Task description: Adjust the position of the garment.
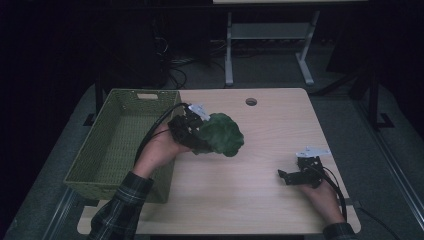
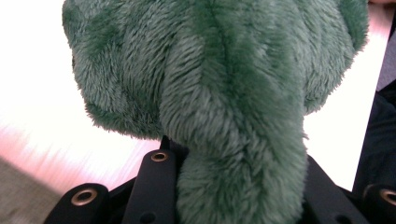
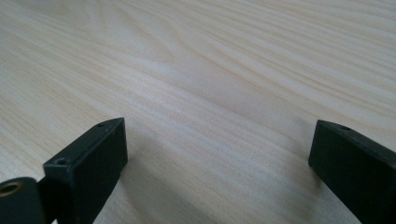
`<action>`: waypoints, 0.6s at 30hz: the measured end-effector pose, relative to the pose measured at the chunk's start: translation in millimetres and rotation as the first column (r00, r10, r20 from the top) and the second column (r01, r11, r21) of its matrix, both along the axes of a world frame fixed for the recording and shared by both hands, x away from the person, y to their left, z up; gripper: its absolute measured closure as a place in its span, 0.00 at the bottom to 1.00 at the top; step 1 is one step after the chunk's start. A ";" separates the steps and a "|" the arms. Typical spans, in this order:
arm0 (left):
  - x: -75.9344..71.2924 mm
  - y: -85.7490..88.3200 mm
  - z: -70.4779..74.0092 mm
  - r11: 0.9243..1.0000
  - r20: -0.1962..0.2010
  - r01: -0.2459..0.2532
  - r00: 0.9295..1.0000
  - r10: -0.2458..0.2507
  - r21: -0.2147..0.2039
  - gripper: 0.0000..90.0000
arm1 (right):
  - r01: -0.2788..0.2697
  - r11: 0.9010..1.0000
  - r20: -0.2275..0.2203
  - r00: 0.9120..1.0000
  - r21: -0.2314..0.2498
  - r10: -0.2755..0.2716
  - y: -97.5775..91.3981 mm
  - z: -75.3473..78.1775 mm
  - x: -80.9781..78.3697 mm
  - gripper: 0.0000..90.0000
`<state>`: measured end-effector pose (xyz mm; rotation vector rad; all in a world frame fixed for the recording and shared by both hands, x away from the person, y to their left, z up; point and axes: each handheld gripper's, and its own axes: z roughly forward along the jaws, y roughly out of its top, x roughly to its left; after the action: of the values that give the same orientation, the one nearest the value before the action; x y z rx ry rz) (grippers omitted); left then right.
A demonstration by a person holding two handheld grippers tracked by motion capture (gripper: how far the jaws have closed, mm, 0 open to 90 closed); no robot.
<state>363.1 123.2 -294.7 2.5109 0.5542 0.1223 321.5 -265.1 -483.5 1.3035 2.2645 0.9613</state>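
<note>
The wooden bench (image 1: pixel 260 165) carries a big green woven basket (image 1: pixel 120 145) along its left side, nothing inside it that can be seen. Next in size, the green plush toy (image 1: pixel 221 134), a fuzzy leafy shape, is held up above the bench just right of the basket's rim. The left gripper (image 1: pixel 196 131) has it: in the left gripper view the fur (image 2: pixel 224 93) bulges up from between the black jaws, which are clamped on its lower part. Over at the near right corner, the right gripper (image 1: pixel 287 176) sits low over bare wood, jaws spread wide with nothing between them, well apart from the toy
</note>
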 end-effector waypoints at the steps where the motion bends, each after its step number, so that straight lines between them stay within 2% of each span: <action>1: -0.2 4.7 2.6 1.000 0.002 -0.012 1.000 0.012 -0.001 0.76 | 0.000 1.000 0.000 1.000 0.000 0.000 0.0 0.0 0.0 0.05; 5: -1.0 23.6 10.6 0.998 0.013 -0.060 0.998 0.061 -0.015 0.76 | 0.000 1.000 0.000 1.000 0.000 0.000 0.0 0.0 0.0 0.05; 9: -1.2 44.9 16.4 0.994 0.024 -0.106 0.994 0.106 -0.012 0.76 | 0.000 1.000 0.000 1.000 0.000 0.000 0.0 0.0 0.0 0.05; 13: -2.0 67.4 20.1 0.988 0.032 -0.154 0.988 0.154 -0.016 0.76 | 0.000 1.000 0.000 1.000 0.000 0.000 0.0 0.0 0.0 0.05; 18: -4.7 98.0 22.0 0.976 0.045 -0.218 0.975 0.218 -0.004 0.76 | 0.001 1.000 0.000 1.000 0.001 -0.001 0.1 0.0 0.0 0.05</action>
<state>358.4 221.1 -272.7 2.4348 0.8101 0.2609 321.5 -265.0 -483.5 1.3046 2.2643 0.9616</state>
